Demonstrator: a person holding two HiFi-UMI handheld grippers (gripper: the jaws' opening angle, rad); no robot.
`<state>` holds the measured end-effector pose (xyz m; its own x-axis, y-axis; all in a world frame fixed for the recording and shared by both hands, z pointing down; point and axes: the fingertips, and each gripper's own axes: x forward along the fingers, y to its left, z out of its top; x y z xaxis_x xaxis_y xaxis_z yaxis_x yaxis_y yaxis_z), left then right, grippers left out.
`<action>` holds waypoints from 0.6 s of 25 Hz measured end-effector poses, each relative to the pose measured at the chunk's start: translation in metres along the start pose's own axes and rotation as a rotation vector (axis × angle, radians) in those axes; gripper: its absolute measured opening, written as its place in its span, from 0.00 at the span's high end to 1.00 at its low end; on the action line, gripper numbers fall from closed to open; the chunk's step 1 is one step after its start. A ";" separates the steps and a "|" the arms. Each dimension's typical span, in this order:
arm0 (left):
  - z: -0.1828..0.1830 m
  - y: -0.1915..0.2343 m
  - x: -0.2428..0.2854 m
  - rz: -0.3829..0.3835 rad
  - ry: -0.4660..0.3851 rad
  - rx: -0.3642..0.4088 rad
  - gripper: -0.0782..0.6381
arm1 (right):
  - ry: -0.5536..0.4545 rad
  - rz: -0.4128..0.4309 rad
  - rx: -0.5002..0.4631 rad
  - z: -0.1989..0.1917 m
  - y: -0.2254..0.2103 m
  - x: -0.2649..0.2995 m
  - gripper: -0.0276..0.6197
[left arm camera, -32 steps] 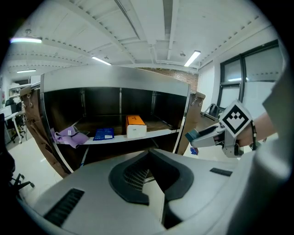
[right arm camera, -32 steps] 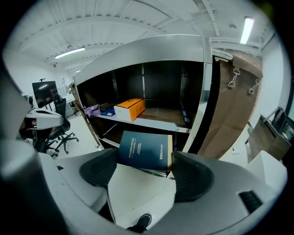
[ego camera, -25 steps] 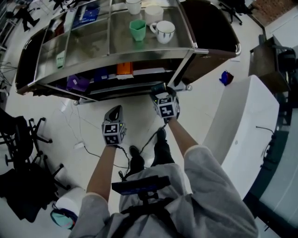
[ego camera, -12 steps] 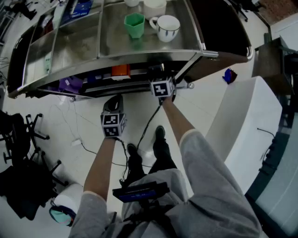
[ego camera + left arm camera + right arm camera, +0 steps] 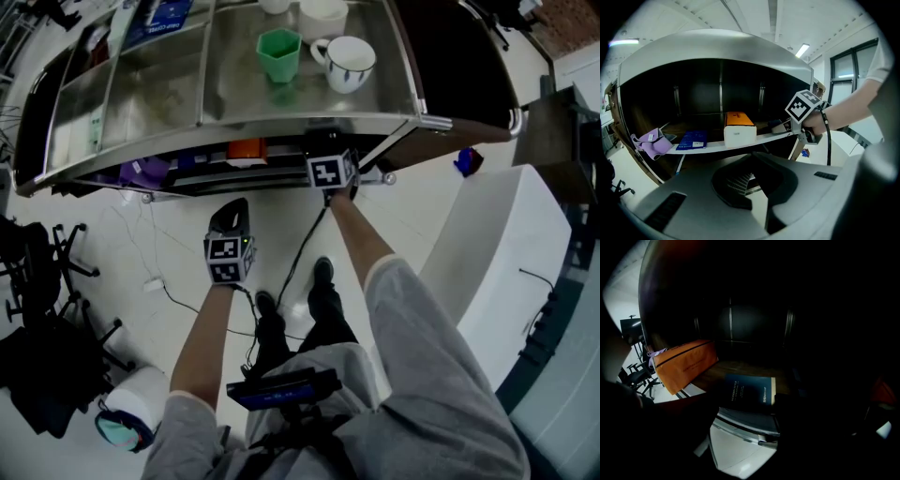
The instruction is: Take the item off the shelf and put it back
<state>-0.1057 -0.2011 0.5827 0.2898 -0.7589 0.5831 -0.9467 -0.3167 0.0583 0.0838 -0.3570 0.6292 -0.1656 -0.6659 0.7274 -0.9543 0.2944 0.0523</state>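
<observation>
**Right gripper goes in under the worktop**

Since the earlier frame, the right gripper [image 5: 782, 126] has gone forward from the open floor to the lower shelf [image 5: 712, 147], so that in the head view only its marker cube shows below the worktop [image 5: 159, 84] edge. The left gripper [image 5: 231, 214] hangs back over the floor, well short of the shelf; its jaws meet at the tips with nothing between them.

In the right gripper view we see the jaws standing wide and holding nothing. The dark blue book [image 5: 750, 389] lies flat on the shelf straight ahead of them, just behind the shelf's front lip, which runs across between jaws and book. An orange box [image 5: 686, 363] stands just left of the book. Farther left on the shelf lie a blue packet [image 5: 693, 139] and a purple cloth [image 5: 652, 142]. On the worktop above stand a green cup [image 5: 280, 54] and a white mug [image 5: 347, 63].
</observation>
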 end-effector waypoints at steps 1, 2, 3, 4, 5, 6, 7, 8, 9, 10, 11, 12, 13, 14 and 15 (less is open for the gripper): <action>-0.001 0.001 0.000 0.002 0.001 -0.002 0.88 | 0.006 -0.003 -0.004 -0.001 0.001 0.002 0.36; -0.002 0.001 0.001 0.004 0.002 -0.003 0.88 | 0.007 -0.010 -0.005 -0.001 0.000 0.003 0.36; -0.003 0.001 0.001 0.005 0.004 -0.004 0.88 | 0.002 -0.018 -0.003 -0.001 0.000 0.003 0.36; -0.004 0.002 0.000 0.006 0.006 -0.005 0.88 | -0.009 -0.024 0.000 0.000 -0.001 0.003 0.36; -0.005 0.002 0.000 0.008 0.007 -0.006 0.88 | -0.019 -0.027 0.004 0.001 -0.001 0.003 0.35; -0.006 0.003 0.000 0.009 0.007 -0.008 0.88 | -0.027 -0.028 0.007 0.002 -0.002 0.003 0.35; -0.006 0.003 0.000 0.009 0.007 -0.010 0.88 | -0.033 -0.029 0.007 0.002 -0.002 0.003 0.35; -0.007 0.004 -0.001 0.010 0.007 -0.012 0.88 | -0.039 -0.032 0.005 0.003 -0.002 0.002 0.32; -0.008 0.005 -0.002 0.010 0.006 -0.014 0.88 | -0.043 -0.035 0.001 0.003 -0.003 0.002 0.32; -0.009 0.005 -0.003 0.010 0.005 -0.016 0.88 | -0.044 -0.036 -0.001 0.002 -0.003 0.001 0.30; -0.009 0.005 -0.004 0.009 0.004 -0.018 0.88 | -0.043 -0.035 0.000 0.000 -0.002 0.000 0.30; -0.010 0.005 -0.005 0.008 0.004 -0.020 0.88 | -0.042 -0.033 0.001 -0.001 -0.001 -0.002 0.30; -0.010 0.006 -0.007 0.008 0.003 -0.021 0.88 | -0.042 -0.034 0.002 -0.002 0.000 -0.005 0.30; -0.010 0.006 -0.009 0.007 0.002 -0.021 0.88 | -0.042 -0.036 0.001 -0.003 0.000 -0.009 0.30; -0.010 0.007 -0.012 0.007 -0.001 -0.021 0.88 | -0.042 -0.037 0.000 -0.004 0.001 -0.013 0.30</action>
<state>-0.1167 -0.1885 0.5840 0.2833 -0.7613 0.5832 -0.9515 -0.2992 0.0716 0.0858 -0.3449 0.6227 -0.1404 -0.7047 0.6955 -0.9600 0.2688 0.0785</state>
